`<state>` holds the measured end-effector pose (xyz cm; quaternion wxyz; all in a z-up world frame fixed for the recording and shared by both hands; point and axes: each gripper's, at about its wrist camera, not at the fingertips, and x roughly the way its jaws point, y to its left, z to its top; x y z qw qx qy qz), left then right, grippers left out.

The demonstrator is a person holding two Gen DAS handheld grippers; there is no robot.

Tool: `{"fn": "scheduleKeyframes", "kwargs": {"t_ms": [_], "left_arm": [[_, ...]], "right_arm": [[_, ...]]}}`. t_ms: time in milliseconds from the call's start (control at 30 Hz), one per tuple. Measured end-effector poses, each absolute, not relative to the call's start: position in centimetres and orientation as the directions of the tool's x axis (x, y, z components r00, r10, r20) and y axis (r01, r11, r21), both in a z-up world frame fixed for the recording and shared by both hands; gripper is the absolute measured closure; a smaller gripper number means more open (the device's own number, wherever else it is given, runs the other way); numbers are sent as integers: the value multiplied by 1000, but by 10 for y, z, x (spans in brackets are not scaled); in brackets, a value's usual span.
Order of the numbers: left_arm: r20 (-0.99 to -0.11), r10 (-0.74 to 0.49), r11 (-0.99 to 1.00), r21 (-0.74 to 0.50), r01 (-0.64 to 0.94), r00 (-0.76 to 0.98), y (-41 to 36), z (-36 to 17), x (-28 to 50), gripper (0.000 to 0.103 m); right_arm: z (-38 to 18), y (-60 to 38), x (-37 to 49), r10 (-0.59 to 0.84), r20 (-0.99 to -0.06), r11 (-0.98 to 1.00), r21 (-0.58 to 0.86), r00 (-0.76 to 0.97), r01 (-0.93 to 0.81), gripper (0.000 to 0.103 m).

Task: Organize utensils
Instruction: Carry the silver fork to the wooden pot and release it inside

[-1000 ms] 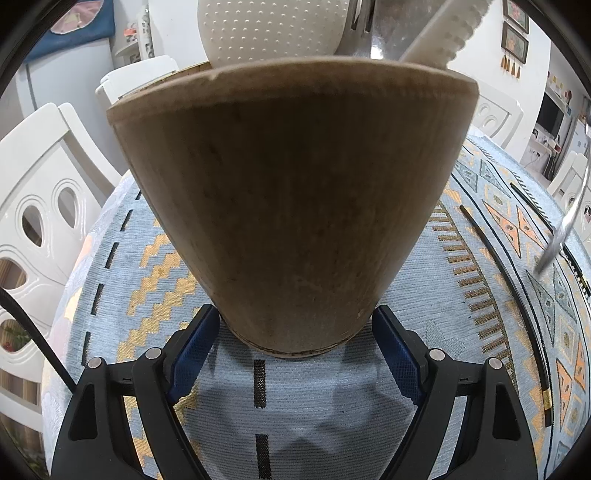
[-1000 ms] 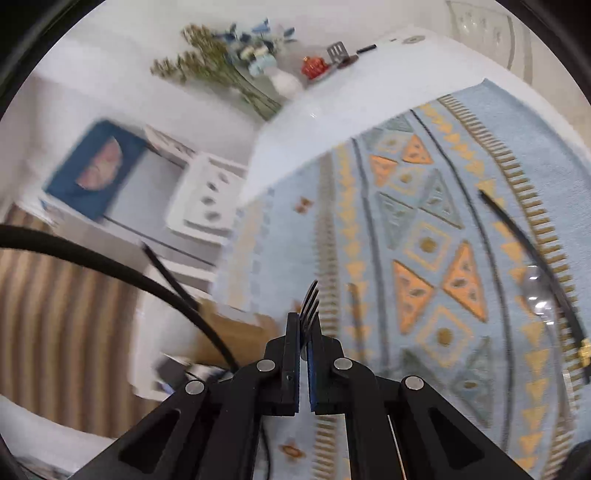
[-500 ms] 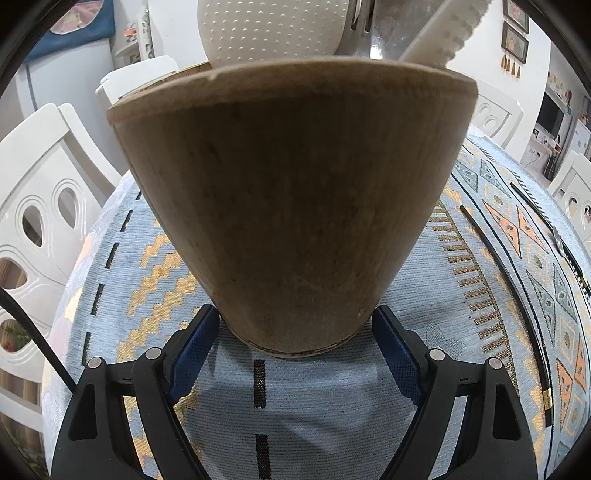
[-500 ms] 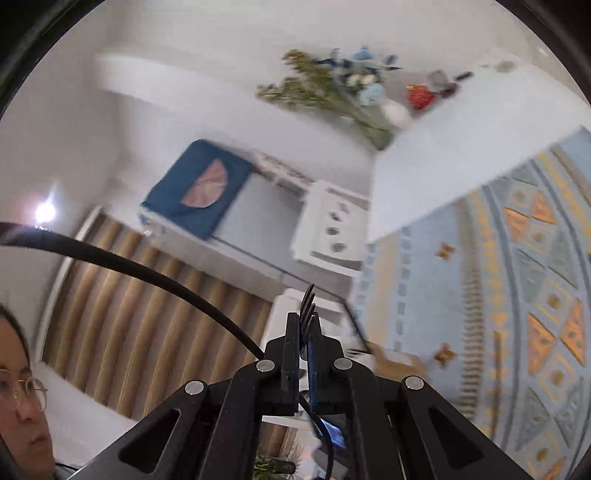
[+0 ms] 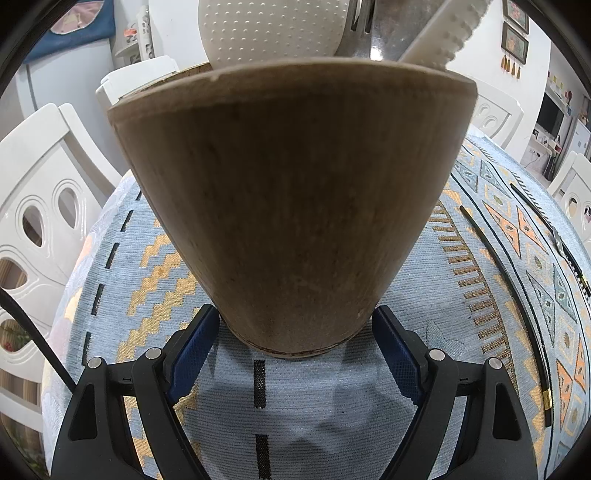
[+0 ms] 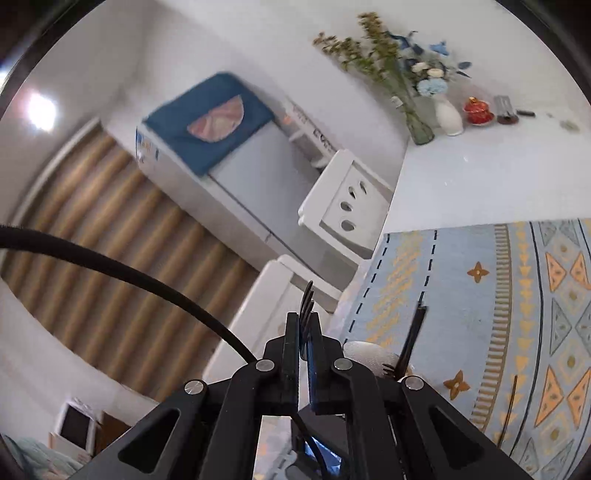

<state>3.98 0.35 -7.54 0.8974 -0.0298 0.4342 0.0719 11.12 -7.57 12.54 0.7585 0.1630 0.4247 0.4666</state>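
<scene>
Fork [image 6: 307, 300] now off patterned tablecloth [image 6: 480, 295] (white chairs [image 6: 343, 206] behind).

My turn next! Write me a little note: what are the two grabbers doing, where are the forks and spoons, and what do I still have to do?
Left gripper: its blue pads sit on either side of the base of the wooden utensil holder, steadying it on the patterned tablecloth.
Right gripper: shut on a dark fork, tines sticking out past the fingers, held up in the air.
Done: a dotted white utensil, a metal one and a ridged white one already stand in the holder.
Left: drop the fork into the holder, then collect the thin dark pieces lying on the cloth.
</scene>
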Motion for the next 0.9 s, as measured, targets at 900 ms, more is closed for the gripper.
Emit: {"fn": "scheduleKeyframes", "kwargs": {"t_ms": [900], "left_arm": [[-783, 104, 988, 9, -155, 613, 1, -75, 40, 19]], "right_arm": [[136, -183, 134, 726, -558, 687, 615, 403, -386, 78]]}}
